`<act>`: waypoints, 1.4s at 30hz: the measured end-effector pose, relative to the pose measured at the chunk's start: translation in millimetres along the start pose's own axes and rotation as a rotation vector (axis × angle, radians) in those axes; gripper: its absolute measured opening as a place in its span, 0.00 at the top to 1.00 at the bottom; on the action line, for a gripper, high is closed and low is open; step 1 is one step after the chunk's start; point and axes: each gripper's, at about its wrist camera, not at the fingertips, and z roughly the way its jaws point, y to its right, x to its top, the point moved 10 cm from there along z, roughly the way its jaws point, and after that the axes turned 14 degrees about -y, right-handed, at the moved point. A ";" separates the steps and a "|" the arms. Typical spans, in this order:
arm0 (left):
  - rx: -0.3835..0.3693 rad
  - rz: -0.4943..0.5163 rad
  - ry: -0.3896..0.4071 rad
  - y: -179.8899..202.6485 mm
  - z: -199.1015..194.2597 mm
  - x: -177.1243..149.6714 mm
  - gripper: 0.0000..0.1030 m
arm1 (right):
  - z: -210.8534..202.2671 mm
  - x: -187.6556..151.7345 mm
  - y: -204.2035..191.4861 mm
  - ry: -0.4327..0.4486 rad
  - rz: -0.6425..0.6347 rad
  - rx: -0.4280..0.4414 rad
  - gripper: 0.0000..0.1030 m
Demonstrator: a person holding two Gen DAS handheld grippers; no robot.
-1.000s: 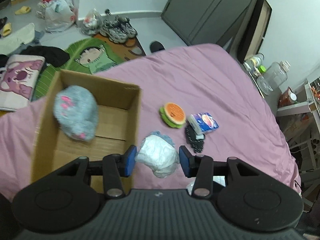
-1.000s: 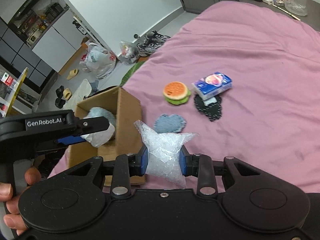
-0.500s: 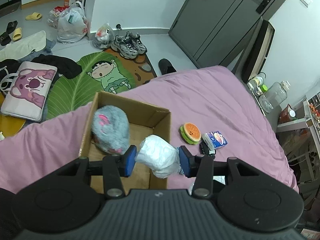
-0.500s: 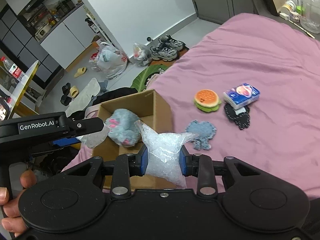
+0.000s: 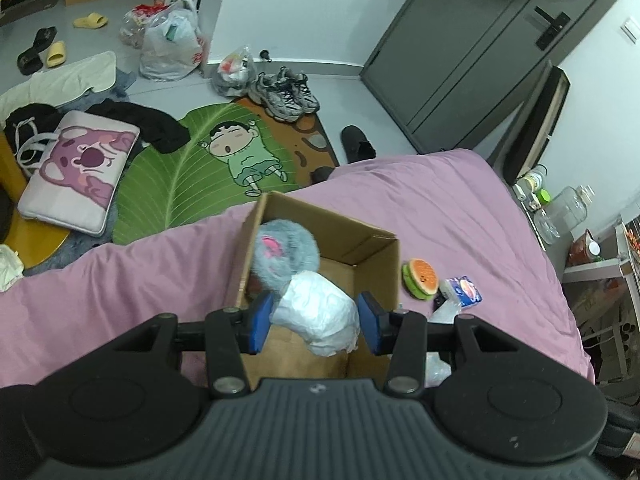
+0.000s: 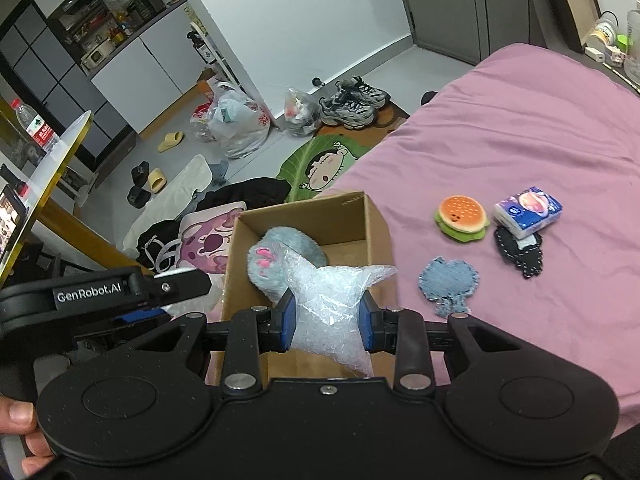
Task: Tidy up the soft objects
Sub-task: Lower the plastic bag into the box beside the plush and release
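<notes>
An open cardboard box (image 5: 376, 254) (image 6: 378, 224) sits on the pink bed with a grey plush paw (image 5: 286, 254) (image 6: 276, 258) inside. My left gripper (image 5: 316, 322) is shut on a crumpled white bundle (image 5: 320, 312), held over the box. My right gripper (image 6: 328, 322) is shut on a clear bag of small beads (image 6: 328, 304), also above the box's near side. On the sheet to the right lie a burger plush (image 6: 462, 216) (image 5: 420, 278), a tissue pack (image 6: 526, 210) (image 5: 464, 290), a blue denim patch (image 6: 448, 284) and a black patch (image 6: 520, 254).
The bed's pink sheet (image 5: 460, 208) drops off to a cluttered floor beyond the box: a leaf-shaped rug (image 5: 192, 176), a cushion (image 5: 78, 170), sneakers (image 5: 284, 94), plastic bags (image 5: 172, 44). A hand (image 6: 20, 436) holds the left gripper's handle. A side table with jars (image 5: 560, 208) stands to the right.
Both grippers have moved leftward and back with their loads, from beside the box to over it. The view has pulled back, showing more floor. Neither grip has changed.
</notes>
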 end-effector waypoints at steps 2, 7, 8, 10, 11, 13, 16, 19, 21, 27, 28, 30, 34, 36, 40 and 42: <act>-0.012 -0.021 -0.007 -9.3 1.4 1.7 0.56 | 3.4 1.8 -4.1 -0.002 0.000 0.001 0.70; -0.018 -0.044 -0.022 -20.0 8.7 2.8 0.56 | 13.9 6.0 -10.4 -0.010 0.003 0.002 0.70; -0.020 -0.044 -0.027 -20.0 11.3 2.5 0.56 | 16.0 7.0 -10.6 -0.012 0.005 0.002 0.70; -0.021 -0.043 -0.037 -20.6 15.0 1.8 0.56 | 20.7 9.2 -10.9 -0.019 0.009 0.004 0.70; -0.021 -0.045 -0.043 -21.8 17.4 1.7 0.56 | 22.2 10.1 -11.2 -0.021 0.010 0.004 0.70; -0.020 -0.048 -0.058 -23.4 23.6 1.5 0.56 | 26.2 12.3 -10.1 -0.027 0.014 0.005 0.70; -0.014 -0.055 -0.085 -26.1 33.2 -0.2 0.56 | 32.2 15.6 -7.7 -0.039 0.021 0.005 0.70; -0.009 -0.071 -0.107 -29.3 41.6 0.4 0.56 | 38.6 17.8 -4.9 -0.050 0.030 0.009 0.70; -0.001 -0.071 -0.116 -29.7 46.1 1.7 0.56 | 42.6 20.2 -3.2 -0.057 0.035 0.013 0.70; 0.009 -0.075 -0.152 -26.7 60.9 5.2 0.56 | 51.2 31.5 0.8 -0.071 0.038 0.017 0.70; 0.013 -0.072 -0.157 -26.3 63.0 5.5 0.56 | 51.7 33.8 1.5 -0.072 0.039 0.018 0.70; 0.030 -0.068 -0.165 -25.5 66.6 6.6 0.56 | 53.6 37.7 2.6 -0.075 0.041 0.021 0.70; 0.055 -0.054 -0.181 -24.0 70.5 9.6 0.53 | 57.5 41.9 1.3 -0.083 0.037 0.032 0.70; 0.060 -0.054 -0.185 -23.6 71.0 11.7 0.51 | 60.6 44.1 -0.7 -0.089 0.034 0.041 0.70; 0.071 -0.051 -0.185 -21.7 67.4 14.7 0.48 | 65.5 49.9 -4.7 -0.098 0.029 0.056 0.70; 0.087 -0.052 -0.174 -21.7 63.3 16.2 0.44 | 67.2 52.1 -6.7 -0.100 0.024 0.060 0.70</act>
